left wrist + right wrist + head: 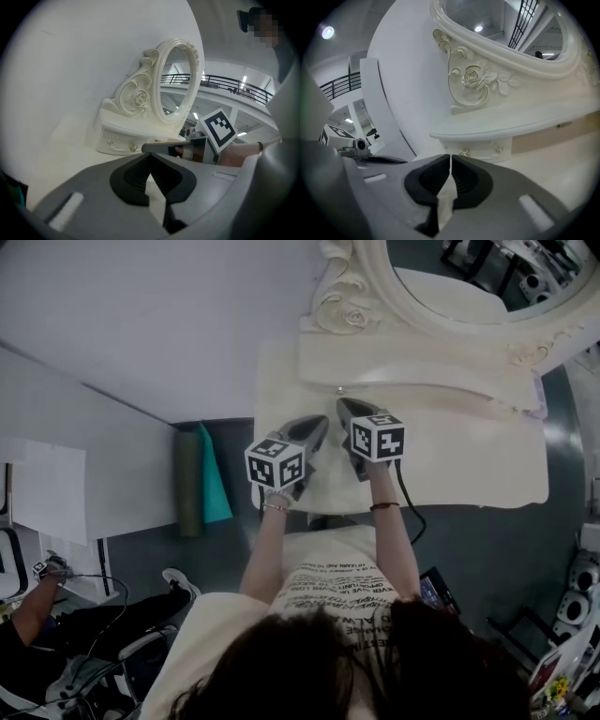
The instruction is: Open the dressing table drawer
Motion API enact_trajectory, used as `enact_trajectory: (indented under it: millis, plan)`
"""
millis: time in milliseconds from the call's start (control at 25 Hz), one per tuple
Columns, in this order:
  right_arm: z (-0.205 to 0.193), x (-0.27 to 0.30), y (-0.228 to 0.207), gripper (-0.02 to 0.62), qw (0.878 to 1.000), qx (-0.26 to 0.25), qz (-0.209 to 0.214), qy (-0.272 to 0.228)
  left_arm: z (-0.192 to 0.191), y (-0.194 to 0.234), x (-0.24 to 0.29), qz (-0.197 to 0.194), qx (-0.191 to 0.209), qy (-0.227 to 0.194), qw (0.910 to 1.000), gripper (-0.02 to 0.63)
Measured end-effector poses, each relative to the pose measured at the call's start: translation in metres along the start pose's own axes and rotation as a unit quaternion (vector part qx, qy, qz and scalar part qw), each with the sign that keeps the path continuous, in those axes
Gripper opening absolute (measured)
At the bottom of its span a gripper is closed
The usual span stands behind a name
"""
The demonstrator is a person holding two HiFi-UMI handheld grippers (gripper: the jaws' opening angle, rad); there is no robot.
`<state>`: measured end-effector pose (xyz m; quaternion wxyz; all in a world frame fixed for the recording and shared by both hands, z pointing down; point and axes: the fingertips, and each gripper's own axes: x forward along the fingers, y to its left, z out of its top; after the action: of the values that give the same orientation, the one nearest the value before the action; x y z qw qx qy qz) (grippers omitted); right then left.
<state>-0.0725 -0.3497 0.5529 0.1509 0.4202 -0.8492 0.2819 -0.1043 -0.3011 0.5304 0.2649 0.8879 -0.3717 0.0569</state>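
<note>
Facing the drawer (123, 143), left tongs (151, 153) and right tongs (450, 157) are pressed together, empty; mirror (441, 268) cropped overhead.

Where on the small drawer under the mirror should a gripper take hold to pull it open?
The curved handle between the two gold rosettes on the drawer front, approached head-on from the front. It seems the only part standing proud of the flat front. The right gripper, now shut, would need to open first.
</note>
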Motion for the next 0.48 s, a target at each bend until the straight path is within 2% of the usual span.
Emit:
enact_trajectory:
  millis: [480]
  plan:
    - [-0.008,0.015,-0.015,0.035,0.999,0.026,-0.019,0.032,-0.006,0.008,0.008,0.007,-0.012,0.009,0.9999,0.0]
